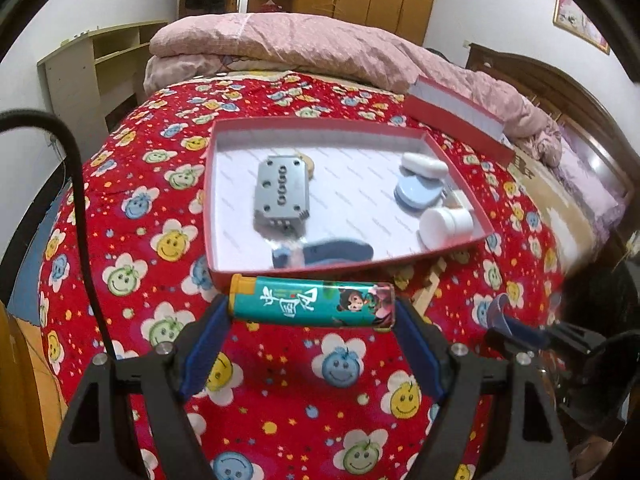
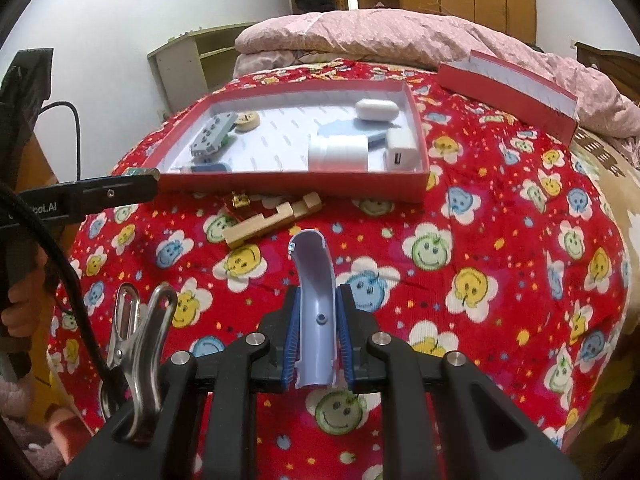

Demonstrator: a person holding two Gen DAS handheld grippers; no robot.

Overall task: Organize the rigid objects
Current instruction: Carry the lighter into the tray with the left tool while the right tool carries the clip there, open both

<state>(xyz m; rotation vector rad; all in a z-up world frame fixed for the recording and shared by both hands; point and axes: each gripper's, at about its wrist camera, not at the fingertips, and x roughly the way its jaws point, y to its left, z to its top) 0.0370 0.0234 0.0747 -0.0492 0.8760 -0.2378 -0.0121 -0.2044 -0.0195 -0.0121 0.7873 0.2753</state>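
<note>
My left gripper (image 1: 312, 309) is shut on a teal lighter (image 1: 312, 299) with an orange cap, held crosswise by its two ends just before the near wall of the red box (image 1: 207, 200). In the box lie a grey block (image 1: 282, 192), a white jar (image 1: 444, 226), a blue round case (image 1: 418, 194), a white capsule case (image 1: 424, 164) and a dark blue item (image 1: 332, 252). My right gripper (image 2: 318, 293) is shut on a curved lilac plastic piece (image 2: 312, 264) over the bedspread. A wooden puzzle piece (image 2: 272, 220) lies before the red box (image 2: 296, 184).
The box lid (image 2: 508, 84) lies upturned at the back right, against a folded pink quilt (image 2: 360, 32). A metal clip (image 2: 136, 328) hangs by my right gripper. The left gripper's finger (image 2: 116, 193) and a hand (image 2: 16, 312) show at the left. A shelf (image 1: 96, 64) stands beyond the bed.
</note>
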